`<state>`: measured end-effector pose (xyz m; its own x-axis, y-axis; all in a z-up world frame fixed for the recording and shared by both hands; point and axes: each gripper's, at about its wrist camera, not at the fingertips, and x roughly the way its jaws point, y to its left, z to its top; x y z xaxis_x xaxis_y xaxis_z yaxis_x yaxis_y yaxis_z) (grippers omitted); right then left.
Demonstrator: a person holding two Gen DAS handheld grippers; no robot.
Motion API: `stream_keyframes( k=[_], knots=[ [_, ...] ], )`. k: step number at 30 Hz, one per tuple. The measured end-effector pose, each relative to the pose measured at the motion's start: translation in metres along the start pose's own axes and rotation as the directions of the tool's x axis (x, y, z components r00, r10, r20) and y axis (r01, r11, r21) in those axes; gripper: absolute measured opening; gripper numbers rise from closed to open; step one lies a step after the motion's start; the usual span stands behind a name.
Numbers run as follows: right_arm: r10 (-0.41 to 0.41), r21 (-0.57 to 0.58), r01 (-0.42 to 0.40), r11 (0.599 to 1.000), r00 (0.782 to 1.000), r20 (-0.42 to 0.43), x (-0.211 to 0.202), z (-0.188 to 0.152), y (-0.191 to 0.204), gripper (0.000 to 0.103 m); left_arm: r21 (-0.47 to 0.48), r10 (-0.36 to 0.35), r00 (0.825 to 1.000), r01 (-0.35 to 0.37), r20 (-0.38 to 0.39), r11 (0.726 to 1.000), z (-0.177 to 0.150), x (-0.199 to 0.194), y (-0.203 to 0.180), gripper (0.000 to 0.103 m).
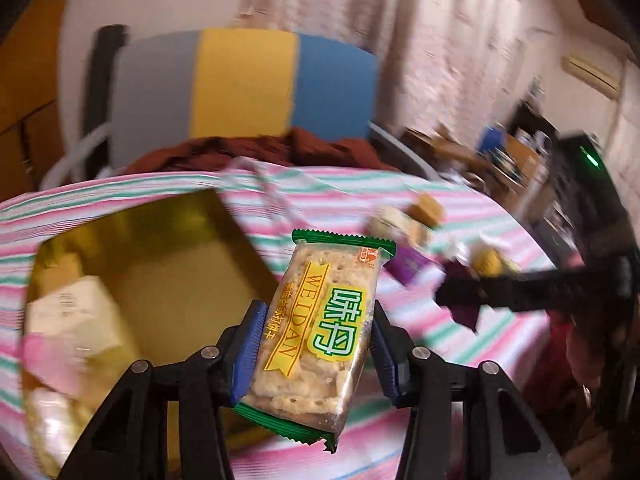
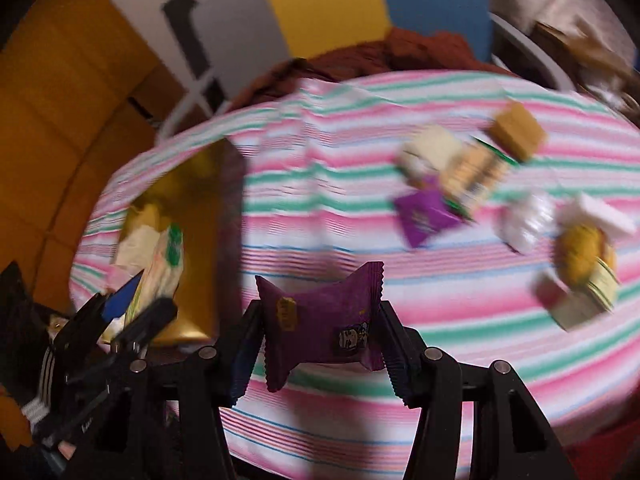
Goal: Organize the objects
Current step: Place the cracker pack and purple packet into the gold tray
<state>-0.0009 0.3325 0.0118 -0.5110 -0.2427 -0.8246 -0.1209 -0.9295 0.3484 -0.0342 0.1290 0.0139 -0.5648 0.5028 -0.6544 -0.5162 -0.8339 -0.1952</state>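
Left gripper [image 1: 316,344] fingers clamp cracker packet [image 1: 320,336] above striped desk [image 1: 460,340], beside gold box [image 1: 168,280]. Right gripper [image 2: 320,332] fingers pinch purple packet [image 2: 324,324] above desk; loose snacks [image 2: 460,172] far right.

Tablecloth [image 2: 340,216]: pink, green and white stripes; box [image 1: 168,264] gold at 9 o'clock; cracker packet [image 1: 320,332] green-edged, yellow-bannered; candy wrapper [image 2: 324,324] purple.

The left gripper [image 1: 316,354] has black angular linkage arms with triangular cut-outs, round silver pivot screws behind the fingers, and ribbed blue pads inside. The right gripper [image 2: 320,340] looks alike.
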Motion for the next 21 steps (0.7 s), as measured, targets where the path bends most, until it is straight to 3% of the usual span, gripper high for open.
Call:
stream_keyframes(
  k=[6, 10, 16, 18, 21],
  knots=[
    [0.097, -0.095, -0.098, 0.991, 0.995, -0.017, 0.029, 0.002, 0.064, 0.056, -0.161, 0.139, 0.990, -0.139, -0.006, 0.977, 0.000, -0.011, 0.073, 0.050],
    [0.141, -0.131, -0.148, 0.980, 0.988, -0.061, 0.054, -0.001, 0.098, 0.056, -0.186, 0.201, 0.979, -0.202, -0.023, 0.962, -0.018, -0.022, 0.095, 0.050],
    [0.211, -0.168, -0.228, 0.959, 0.971, -0.113, 0.076, -0.007, 0.136, 0.067, -0.219, 0.275, 0.960, -0.279, -0.053, 0.935, -0.041, -0.039, 0.115, 0.052],
    [0.215, -0.173, -0.234, 0.957, 0.969, -0.118, 0.078, -0.010, 0.141, 0.078, -0.231, 0.301, 0.952, -0.305, -0.052, 0.924, -0.046, -0.045, 0.121, 0.052],
    [0.206, -0.188, -0.222, 0.957, 0.973, -0.105, 0.075, -0.015, 0.145, 0.080, -0.253, 0.311, 0.949, -0.312, -0.046, 0.916, -0.049, -0.054, 0.127, 0.052]
  ],
)
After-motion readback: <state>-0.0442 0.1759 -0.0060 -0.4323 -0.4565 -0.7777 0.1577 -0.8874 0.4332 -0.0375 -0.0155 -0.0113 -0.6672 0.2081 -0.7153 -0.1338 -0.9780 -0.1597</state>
